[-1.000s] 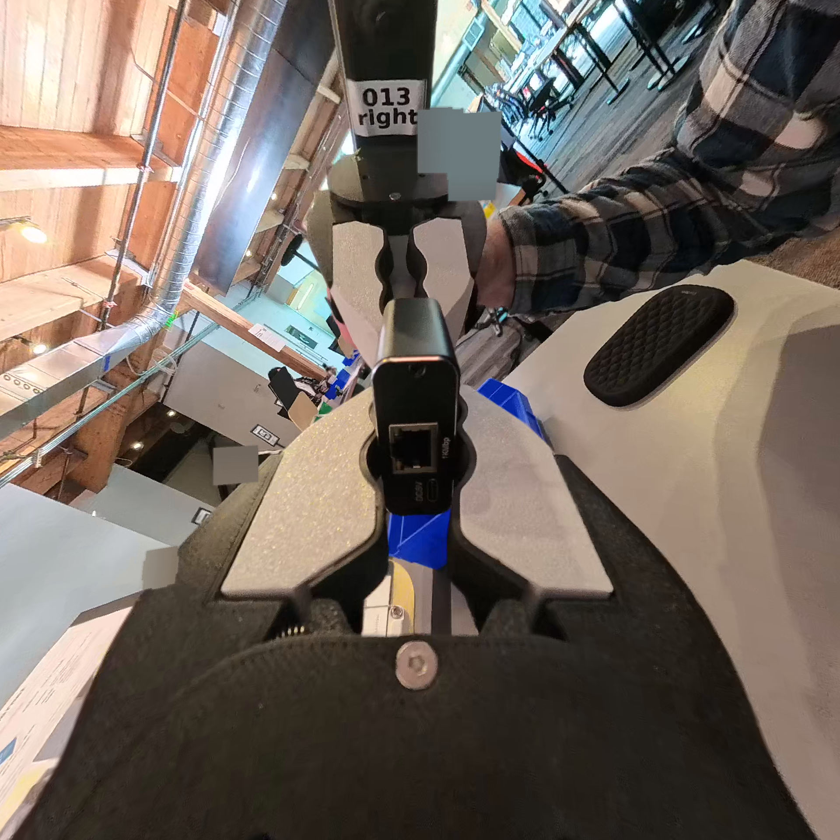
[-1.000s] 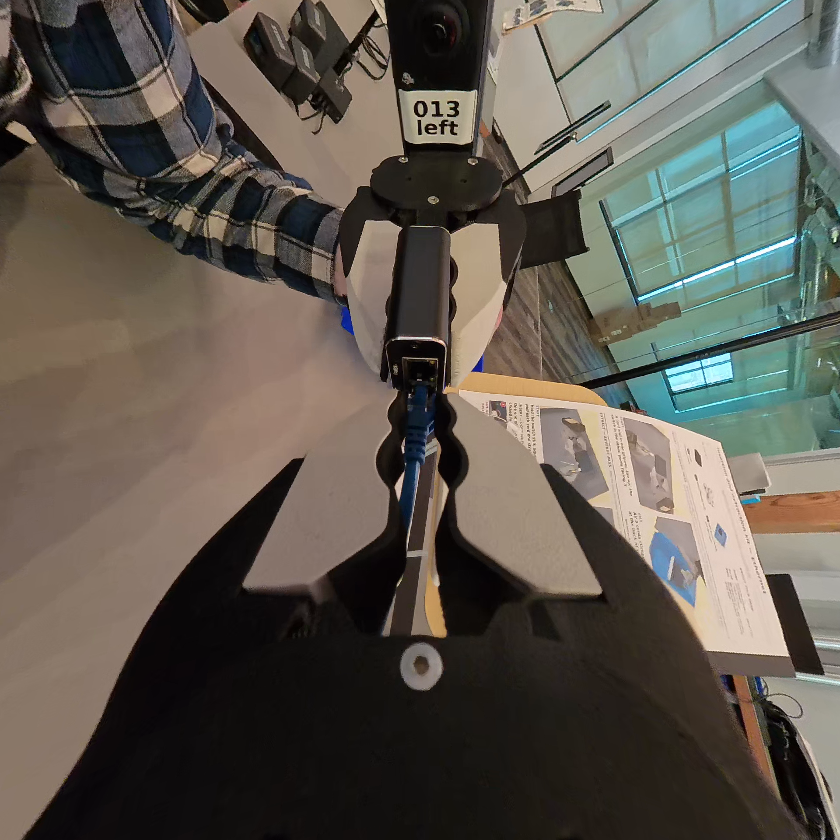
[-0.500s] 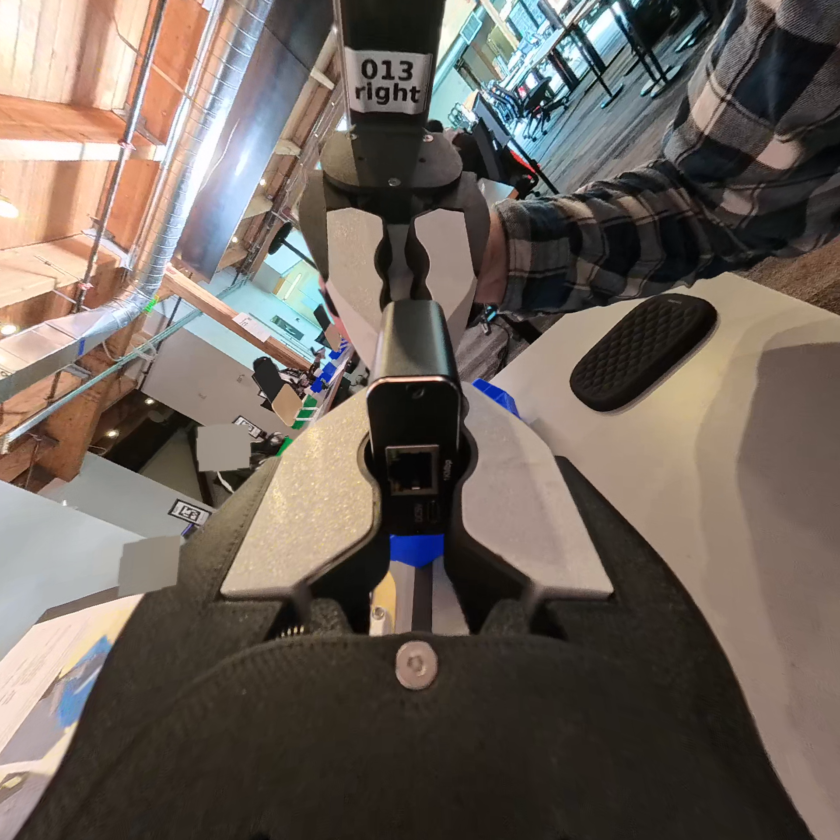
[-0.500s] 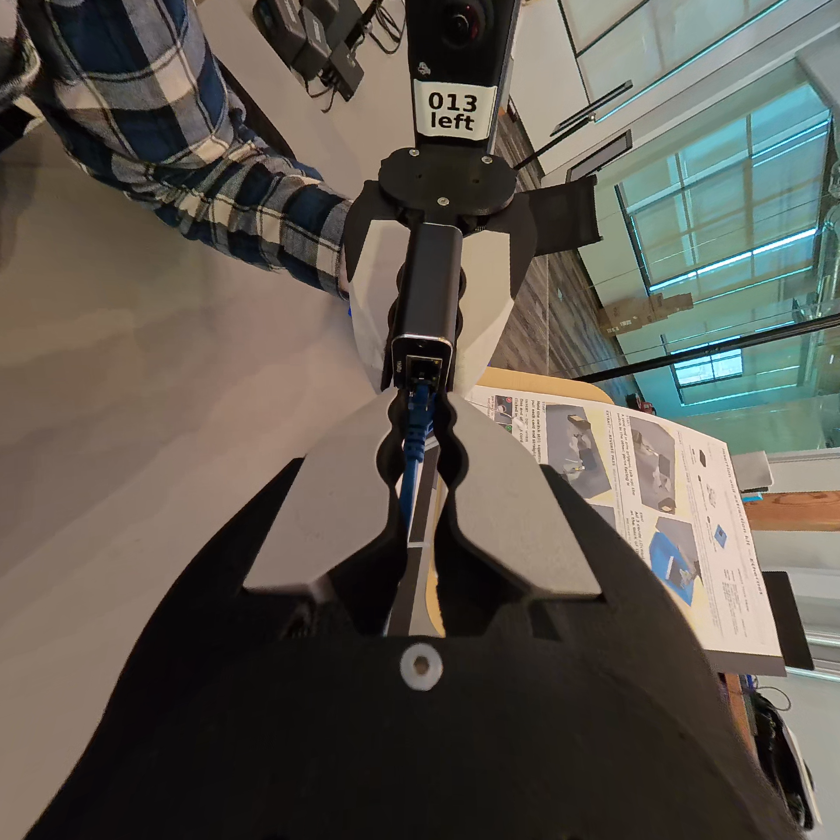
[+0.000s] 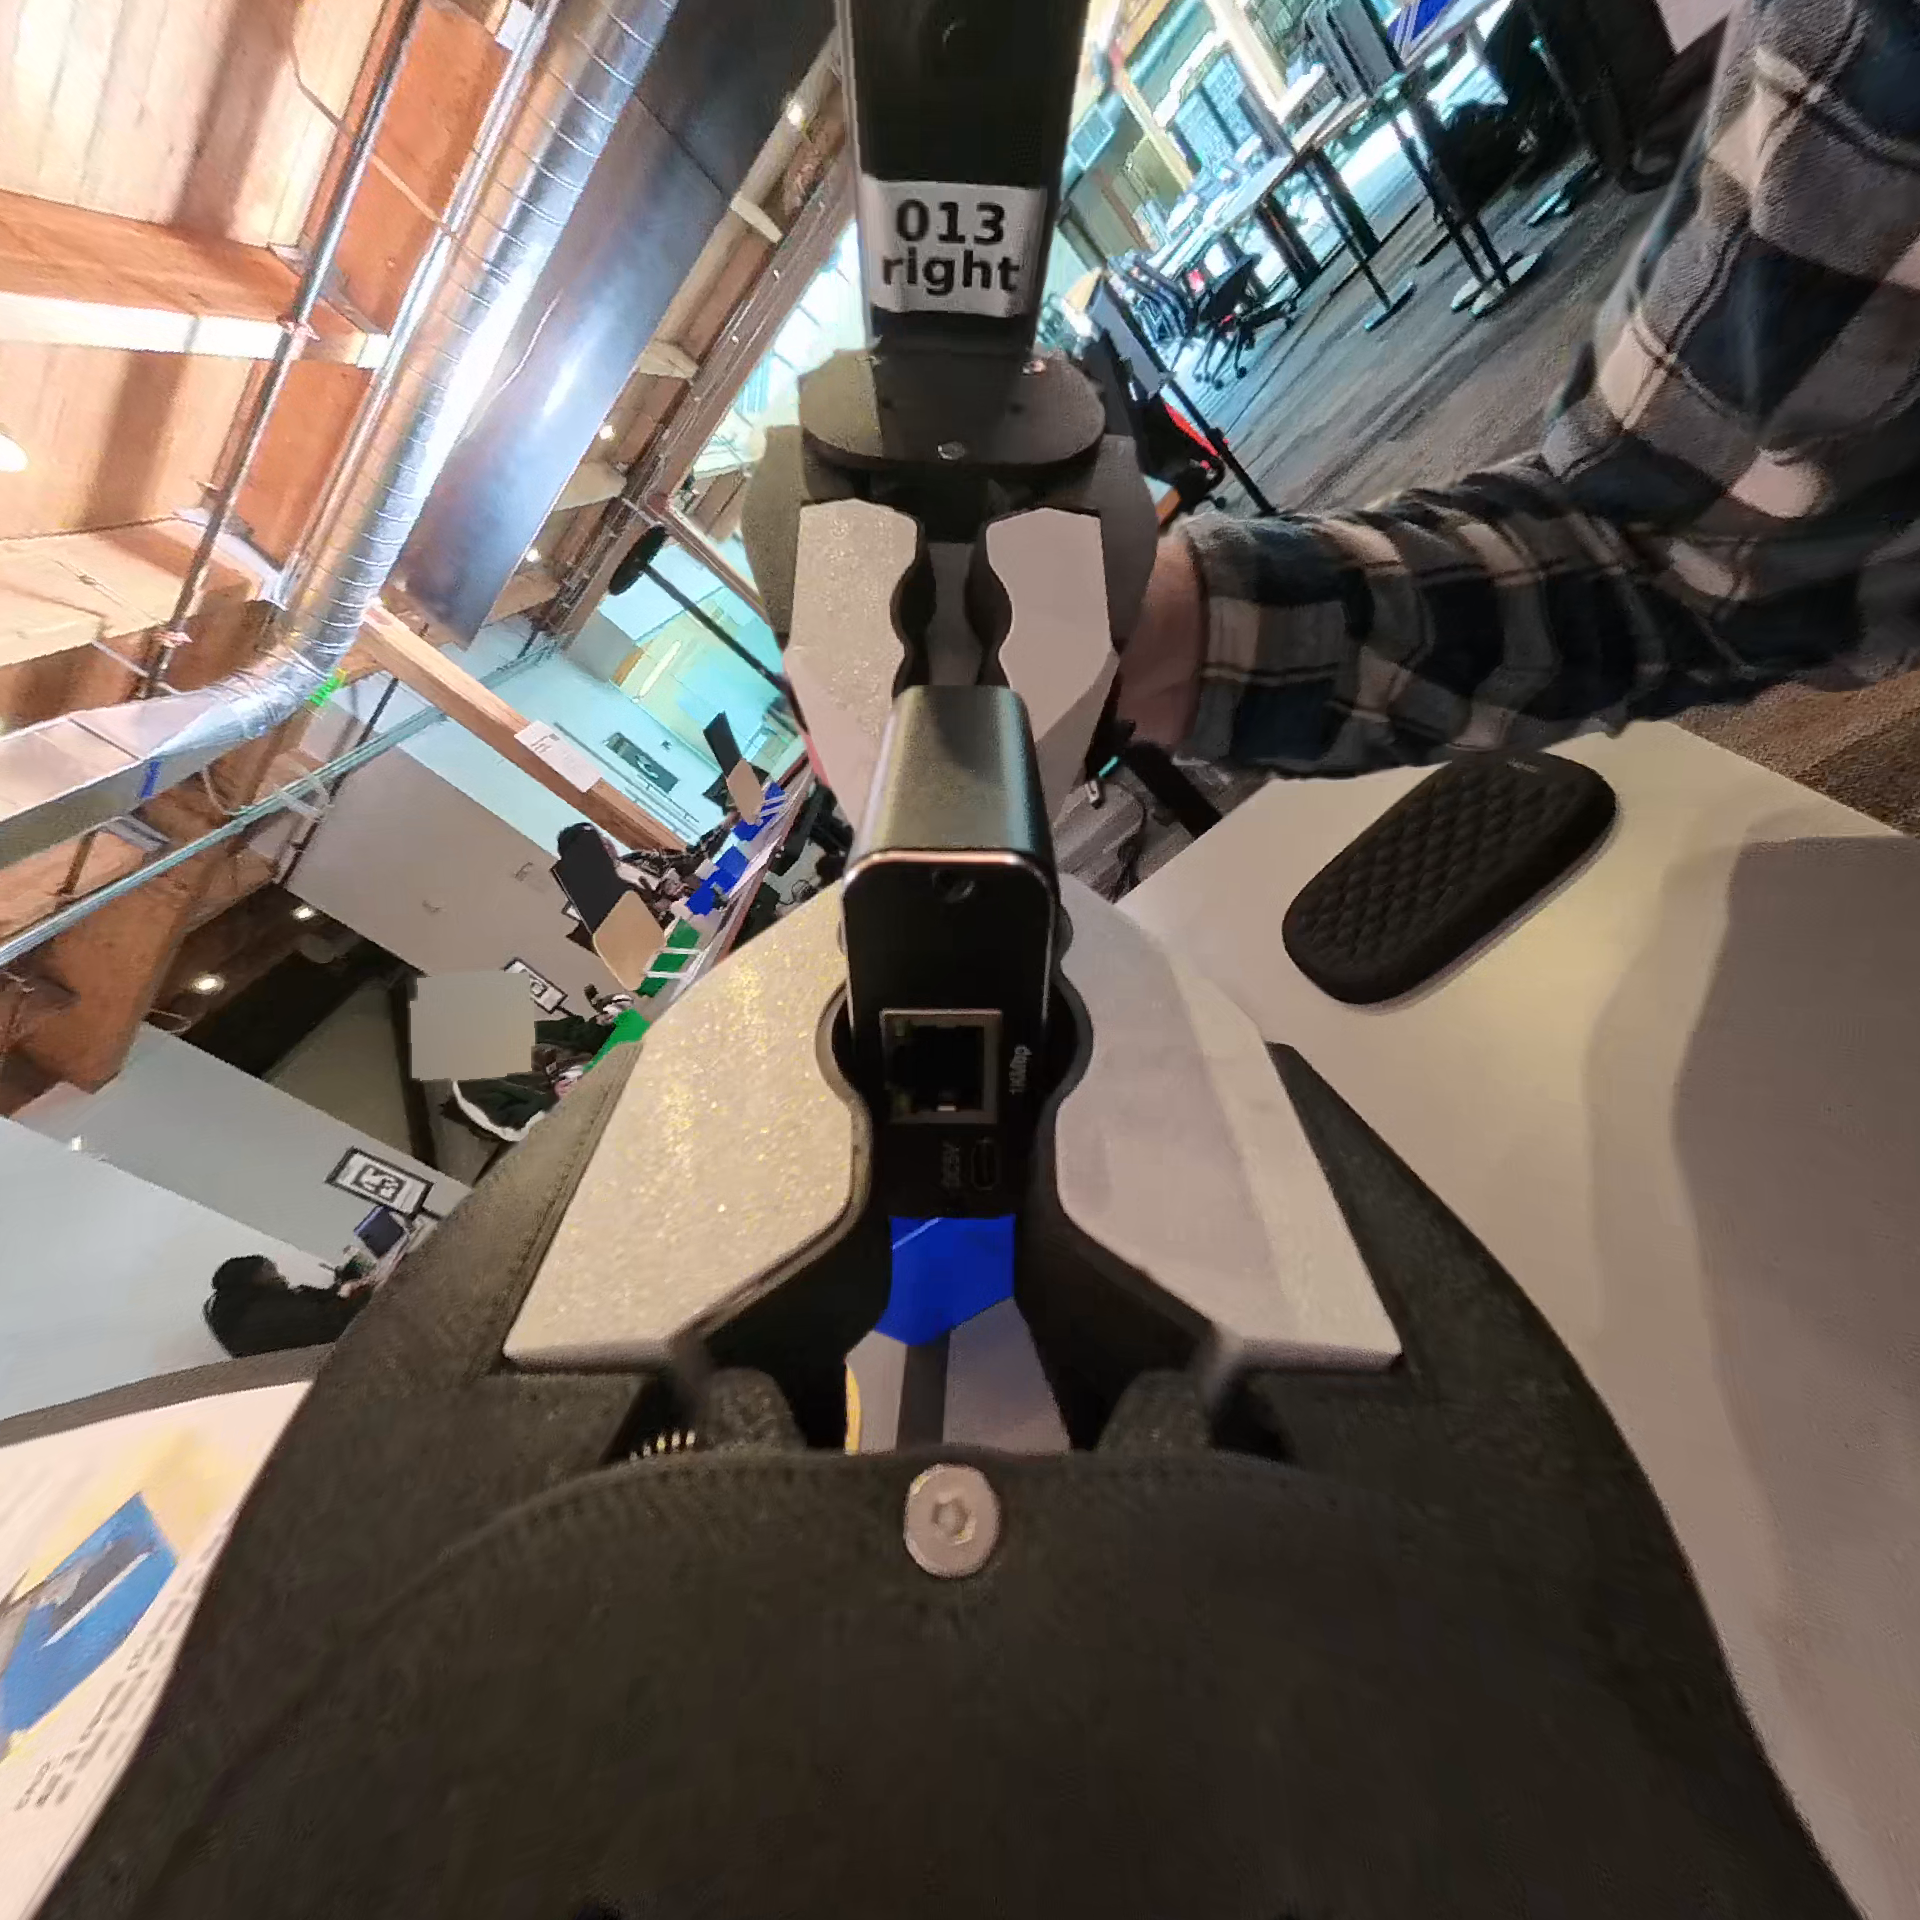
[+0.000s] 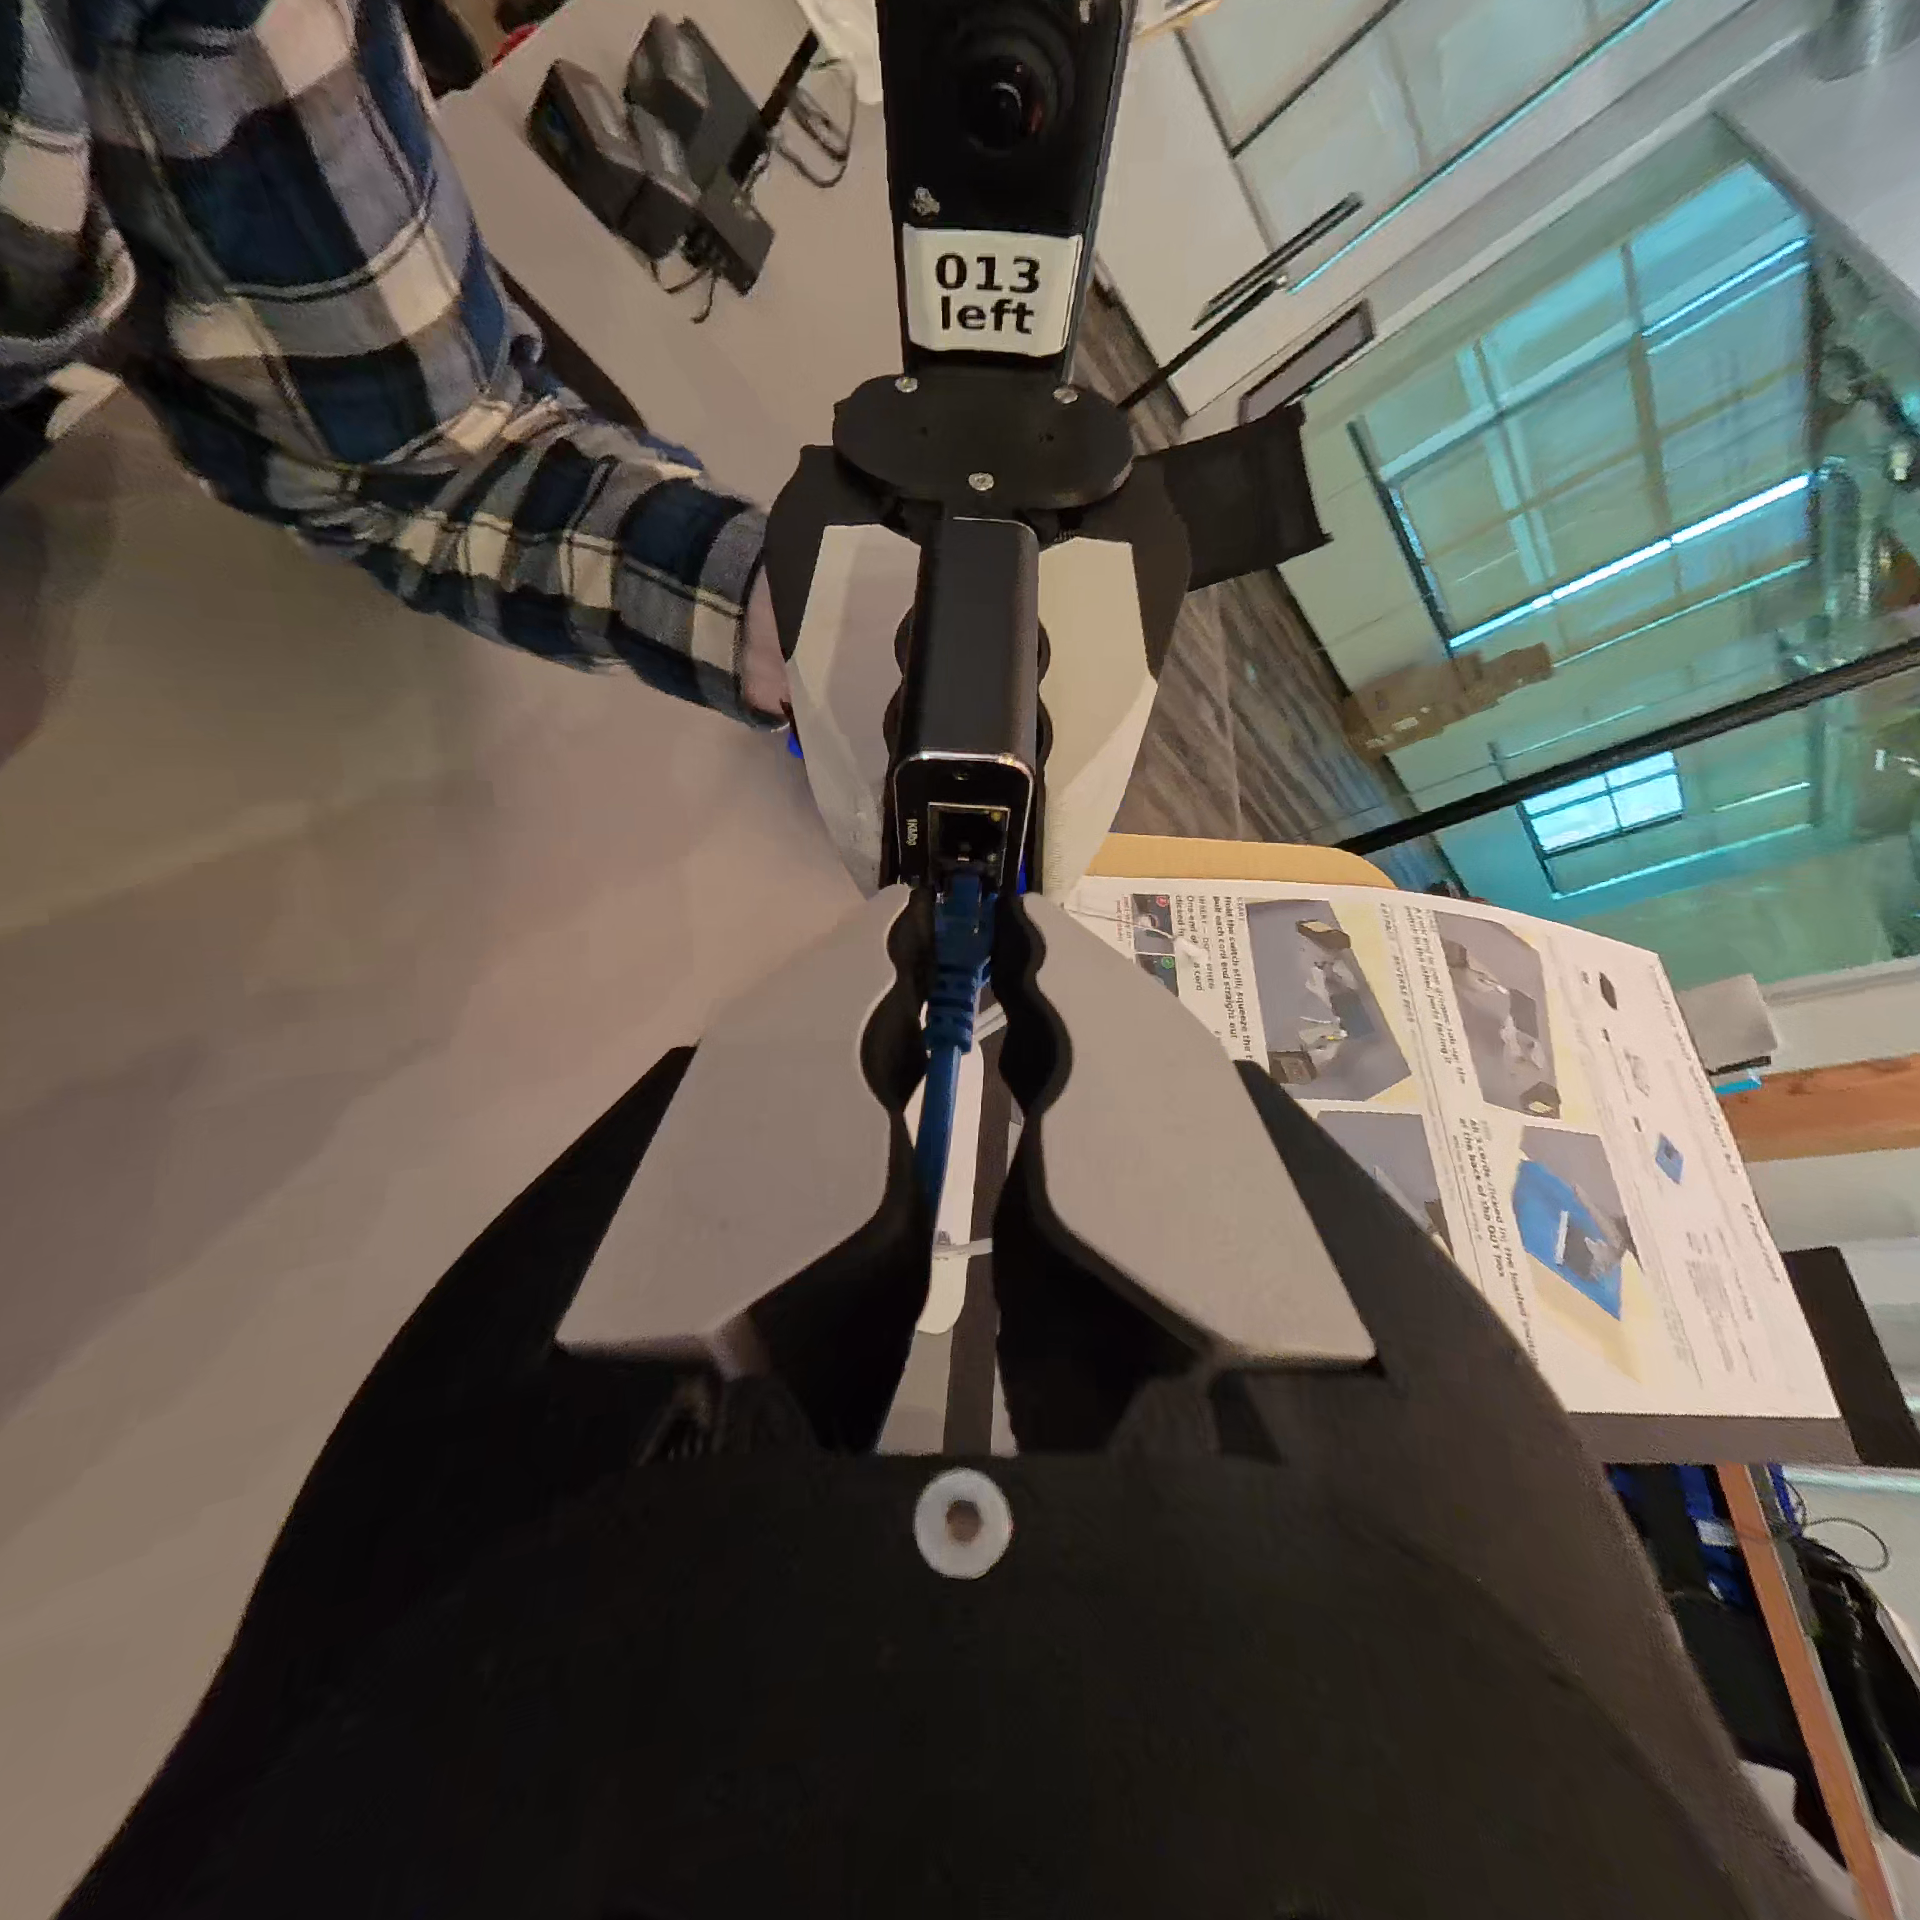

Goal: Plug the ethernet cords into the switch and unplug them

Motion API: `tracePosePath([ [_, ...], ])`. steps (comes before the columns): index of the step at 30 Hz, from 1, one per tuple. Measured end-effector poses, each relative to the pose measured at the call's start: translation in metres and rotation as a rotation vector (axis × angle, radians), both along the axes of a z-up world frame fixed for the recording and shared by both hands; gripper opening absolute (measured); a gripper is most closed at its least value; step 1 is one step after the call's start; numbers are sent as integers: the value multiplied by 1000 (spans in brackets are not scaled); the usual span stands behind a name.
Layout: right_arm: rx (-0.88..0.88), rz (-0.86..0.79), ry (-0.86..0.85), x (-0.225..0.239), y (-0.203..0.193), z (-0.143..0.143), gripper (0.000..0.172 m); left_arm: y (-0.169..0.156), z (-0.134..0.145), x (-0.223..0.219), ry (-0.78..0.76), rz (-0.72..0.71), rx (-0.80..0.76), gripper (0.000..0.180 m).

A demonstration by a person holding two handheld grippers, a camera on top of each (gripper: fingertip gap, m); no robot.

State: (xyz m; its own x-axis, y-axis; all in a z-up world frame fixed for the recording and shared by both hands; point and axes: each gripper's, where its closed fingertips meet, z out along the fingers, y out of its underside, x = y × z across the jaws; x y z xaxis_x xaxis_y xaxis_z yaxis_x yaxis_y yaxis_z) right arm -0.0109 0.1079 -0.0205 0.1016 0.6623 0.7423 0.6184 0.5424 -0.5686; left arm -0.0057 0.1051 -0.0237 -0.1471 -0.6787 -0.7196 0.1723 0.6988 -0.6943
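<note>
Between both grippers, mid-air: left gripper (image 5: 951,997) clamps black switch (image 5: 940,914); right gripper (image 6: 961,925) pinches blue ethernet cord (image 6: 951,977), plug at the port mouth (seating unclear). Keep plug square w/ port, push straight along cord axis, brace switch.

Black textured pad (image 5: 1446,875) on white table (image 5: 1558,1143); printed sheet (image 6: 1507,1122), perhaps instructions.

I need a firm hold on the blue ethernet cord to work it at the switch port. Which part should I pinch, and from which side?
Pinch the ribbed boot of the blue ethernet cord just behind the plug, coming in along the cord's axis, facing the port of the black switch. The boot is stiffer than the thin cable, and the right gripper already clamps it there, in line with the port.
</note>
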Motion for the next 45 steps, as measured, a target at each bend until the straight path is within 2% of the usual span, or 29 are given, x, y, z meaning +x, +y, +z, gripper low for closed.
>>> tracePosePath([
  [1, -4, -9, 23, 2, 1, 0, 11, 2, 0, -1, -6, 13, 0, 27],
  [3, 10, -38, 110, 25, -5, 14, 11, 26, 31, -34, -125, -2, -126, 27],
  [4, 17, -43, 150, 38, -11, 22, 11, 37, 43, -54, -165, 15, -134, 26],
  [6, 15, -121, 35, 51, -3, 7, 11, 40, 37, -55, -131, 110, -22, 26],
  [8, -8, -145, -18, 58, 4, 4, 12, 38, 26, -43, -88, 123, 1, 27],
  [13, -11, -322, 4, 125, 41, 22, 12, 56, 24, -45, -53, 176, -11, 27],
  [16, -51, -382, -9, 156, 62, 12, 12, 52, 20, -42, -35, 175, 9, 27],
  [20, -143, -469, -15, 197, 90, -26, 12, 51, 20, -43, -33, 166, 13, 27],
  [26, -319, -486, -31, 237, 123, -118, 13, 53, 16, -40, -15, 173, 23, 27],
  [29, -420, -485, -101, 250, 137, -171, 13, 52, 15, -39, -9, 170, 25, 26],
  [31, -474, -494, -165, 258, 145, -204, 26, 53, 13, -38, 0, 172, 25, 27],
  [33, -519, -528, -201, 267, 150, -224, 39, 55, 11, -37, 8, 174, 25, 27],
  [35, -533, -537, -159, 269, 153, -220, 57, 57, 10, -36, 12, 176, 20, 26],
  [37, -513, -550, -106, 271, 154, -203, 69, 59, 8, -34, 17, 177, 16, 27],
  [41, -379, -510, -32, 250, 141, -140, 64, 62, 1, -25, 37, 182, 13, 27],
  [45, -205, -354, 24, 176, 107, -71, 63, 56, -3, -13, 47, 172, 21, 27],
])
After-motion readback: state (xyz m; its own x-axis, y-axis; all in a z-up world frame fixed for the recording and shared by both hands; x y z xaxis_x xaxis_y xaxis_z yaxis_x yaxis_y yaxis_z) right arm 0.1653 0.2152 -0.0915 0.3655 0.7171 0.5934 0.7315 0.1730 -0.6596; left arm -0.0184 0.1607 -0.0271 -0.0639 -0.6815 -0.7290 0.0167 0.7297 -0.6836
